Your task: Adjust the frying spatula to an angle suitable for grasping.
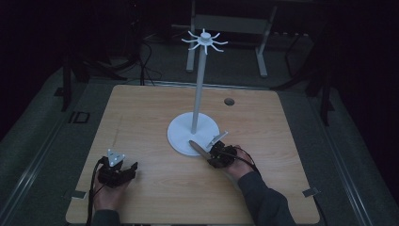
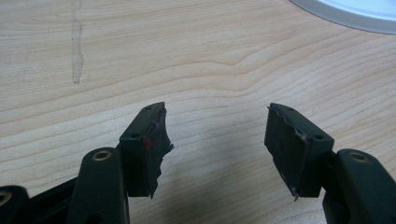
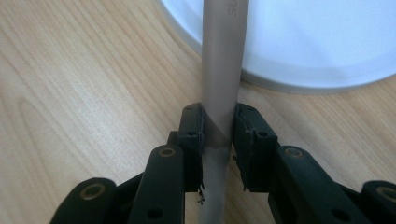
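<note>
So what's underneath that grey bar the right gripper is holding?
Under the grey bar, held in the right gripper, lie the wooden table and, farther along, the rim of the white stand's round base. The table directly beneath the bar is covered by it.

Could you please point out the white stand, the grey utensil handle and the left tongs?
white stand (image 1: 198, 87), high view, its upright pole.
grey utensil handle (image 3: 223, 70), right gripper view, shaft above the jaws.
left tongs (image 2: 215, 126), left gripper view, between the open jaws.
</note>
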`<control>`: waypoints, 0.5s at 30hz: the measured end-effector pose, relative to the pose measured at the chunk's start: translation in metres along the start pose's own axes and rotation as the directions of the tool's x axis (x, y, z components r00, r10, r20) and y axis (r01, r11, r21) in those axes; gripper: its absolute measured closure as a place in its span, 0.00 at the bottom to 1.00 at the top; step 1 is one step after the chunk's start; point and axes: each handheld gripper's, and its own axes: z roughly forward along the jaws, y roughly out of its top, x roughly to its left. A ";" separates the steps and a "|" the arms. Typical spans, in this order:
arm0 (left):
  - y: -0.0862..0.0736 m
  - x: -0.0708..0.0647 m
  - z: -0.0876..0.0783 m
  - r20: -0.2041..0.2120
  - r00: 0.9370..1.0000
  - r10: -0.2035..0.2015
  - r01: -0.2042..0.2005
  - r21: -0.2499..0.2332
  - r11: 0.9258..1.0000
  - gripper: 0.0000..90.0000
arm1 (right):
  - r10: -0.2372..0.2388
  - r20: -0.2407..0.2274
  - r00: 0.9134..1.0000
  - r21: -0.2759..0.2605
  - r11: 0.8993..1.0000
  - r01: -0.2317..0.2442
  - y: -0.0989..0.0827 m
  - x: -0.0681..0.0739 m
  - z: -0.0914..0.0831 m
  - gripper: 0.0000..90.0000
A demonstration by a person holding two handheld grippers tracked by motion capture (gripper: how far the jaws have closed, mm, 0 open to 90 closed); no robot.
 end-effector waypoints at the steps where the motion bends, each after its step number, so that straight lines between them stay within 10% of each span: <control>1: 0.000 0.000 0.000 -0.001 1.000 0.001 -0.001 0.002 1.000 0.44 | -0.001 -0.008 1.000 0.011 1.000 0.001 0.001 -0.001 0.000 0.81; 15: 0.000 0.000 0.000 -0.002 1.000 0.005 -0.005 0.006 1.000 0.44 | -0.014 -0.016 1.000 0.101 0.995 0.015 0.003 -0.003 0.003 0.77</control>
